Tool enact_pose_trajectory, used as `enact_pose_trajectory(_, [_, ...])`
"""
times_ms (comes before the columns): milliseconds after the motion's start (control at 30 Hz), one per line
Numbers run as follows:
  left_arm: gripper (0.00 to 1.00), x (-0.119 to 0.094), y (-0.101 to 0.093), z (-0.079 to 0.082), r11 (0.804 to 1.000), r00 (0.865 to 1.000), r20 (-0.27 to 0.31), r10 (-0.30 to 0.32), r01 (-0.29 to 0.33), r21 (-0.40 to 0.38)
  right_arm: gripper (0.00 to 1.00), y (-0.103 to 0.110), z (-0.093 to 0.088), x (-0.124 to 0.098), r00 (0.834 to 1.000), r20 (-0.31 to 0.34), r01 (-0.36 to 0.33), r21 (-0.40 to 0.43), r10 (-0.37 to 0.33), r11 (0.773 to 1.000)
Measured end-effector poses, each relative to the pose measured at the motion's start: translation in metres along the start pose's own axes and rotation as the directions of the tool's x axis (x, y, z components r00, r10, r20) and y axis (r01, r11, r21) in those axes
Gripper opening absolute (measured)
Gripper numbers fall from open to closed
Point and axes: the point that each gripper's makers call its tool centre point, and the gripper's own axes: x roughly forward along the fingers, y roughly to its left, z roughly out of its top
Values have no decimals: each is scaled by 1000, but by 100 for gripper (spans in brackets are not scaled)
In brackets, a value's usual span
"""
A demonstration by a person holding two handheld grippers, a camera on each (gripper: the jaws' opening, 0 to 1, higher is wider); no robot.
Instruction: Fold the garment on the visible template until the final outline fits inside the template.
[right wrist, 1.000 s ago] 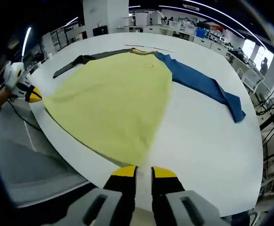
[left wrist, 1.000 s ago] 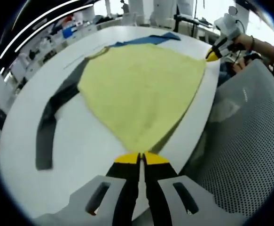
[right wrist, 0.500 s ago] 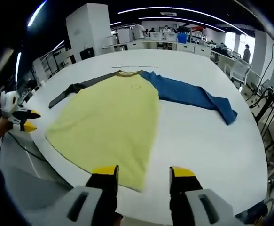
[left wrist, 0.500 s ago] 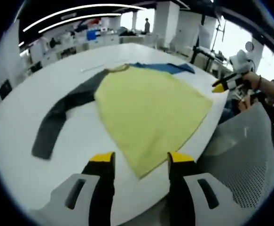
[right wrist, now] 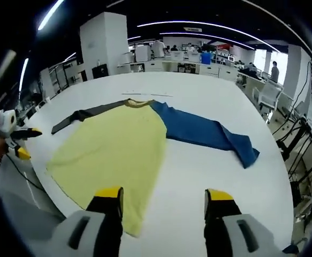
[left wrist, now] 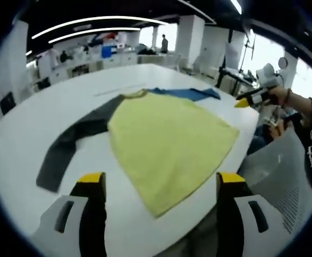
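Both hand-held grippers, left (left wrist: 158,184) and right (right wrist: 164,197), hang wide open and empty above the near hem of the garment (right wrist: 115,155), which lies spread flat on the white tabletop (right wrist: 198,176), sleeves out, seemingly ready for the first fold.

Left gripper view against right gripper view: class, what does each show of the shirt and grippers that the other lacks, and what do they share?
Left gripper view: the grey sleeve runs its whole length nearest the camera, the right gripper hangs open past the table edge, and a mesh chair back sits nearby.

Right gripper view: the blue sleeve lies spread in full, and the left gripper is open at the table's side.

Both: the yellow body, laid flat and unfolded on the white table, with each view's own jaws spread wide and holding nothing.
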Motion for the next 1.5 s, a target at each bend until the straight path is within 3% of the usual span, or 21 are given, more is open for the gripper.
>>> enact_pose_trajectory(167, [91, 3, -1, 6, 1000, 1000, 11, -6, 6, 7, 62, -26, 17, 5, 999, 30, 17, -14, -16, 1000])
enact_pose_trajectory(433, [98, 6, -4, 15, 1000, 999, 35, -5, 5, 10, 61, -63, 27, 21, 999, 28, 42, 6, -42, 999])
enact_pose_trajectory(767, [99, 11, -4, 27, 1000, 997, 80, 13, -13, -1, 48, -103, 23, 46, 994, 18, 112, -36, -112, 993])
enact_pose_trajectory(833, [99, 12, -4, 27, 1000, 997, 77, 17, -16, -5, 43, -109, 24, 50, 992, 23, 126, -35, -125, 991])
enact_pose_trajectory(900, [98, 13, -3, 26, 1000, 997, 76, 22, -21, -12, 39, -118, 23, 56, 988, 20, 151, -87, -150, 985])
enact_pose_trajectory(1200, [95, 15, -5, 29, 1000, 998, 64, 13, -14, 6, 31, -137, 9, 80, 984, -28, 176, -36, -177, 984])
enact_pose_trajectory(1500, [94, 15, -7, 27, 1000, 999, 52, 11, -12, 11, 21, -157, -3, 87, 969, -70, 230, -77, -235, 970])
